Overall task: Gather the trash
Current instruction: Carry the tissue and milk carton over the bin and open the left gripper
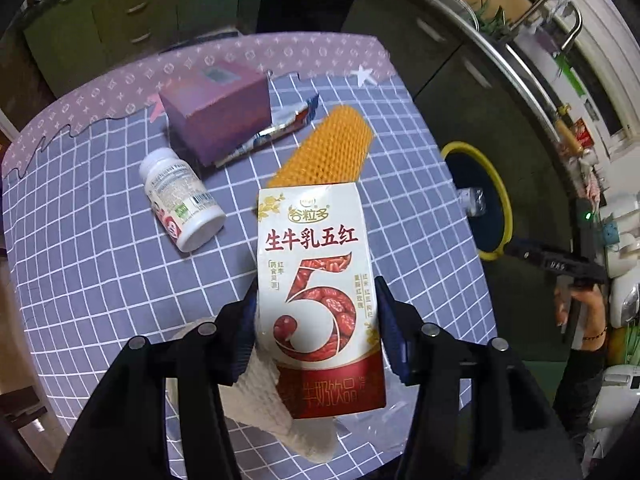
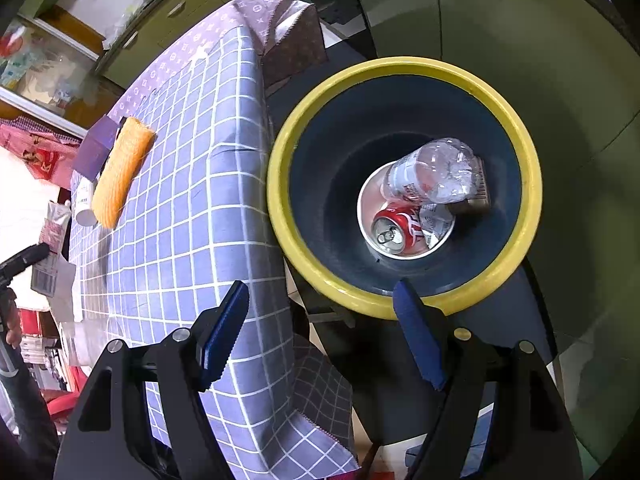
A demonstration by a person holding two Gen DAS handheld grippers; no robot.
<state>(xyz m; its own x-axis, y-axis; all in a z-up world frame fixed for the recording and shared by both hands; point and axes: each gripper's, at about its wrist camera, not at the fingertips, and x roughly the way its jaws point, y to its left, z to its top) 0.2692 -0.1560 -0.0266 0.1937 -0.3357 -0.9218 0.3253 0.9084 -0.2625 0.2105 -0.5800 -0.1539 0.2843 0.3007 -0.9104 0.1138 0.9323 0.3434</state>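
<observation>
My left gripper (image 1: 316,292) is shut on a white and red milk drink carton (image 1: 320,280), pads pressing both of its sides, and holds it upright, clear of the checked tablecloth (image 1: 100,280). Behind it a white pill bottle (image 1: 180,200) lies on its side, next to a purple box (image 1: 220,112), a foil snack wrapper (image 1: 280,124) and an orange honeycomb sleeve (image 1: 324,144). My right gripper (image 2: 322,292) hangs open and empty over the table's corner, beside the yellow-rimmed bin (image 2: 400,66). The bin holds a clear plastic bottle (image 2: 436,172) and a red can (image 2: 400,228).
A crumpled white paper towel (image 1: 272,400) lies on the table under the carton. The bin (image 1: 500,184) stands on the floor off the table's right edge. Green cabinets (image 1: 120,12) line the far wall, with a counter and sink (image 1: 532,40) at the right.
</observation>
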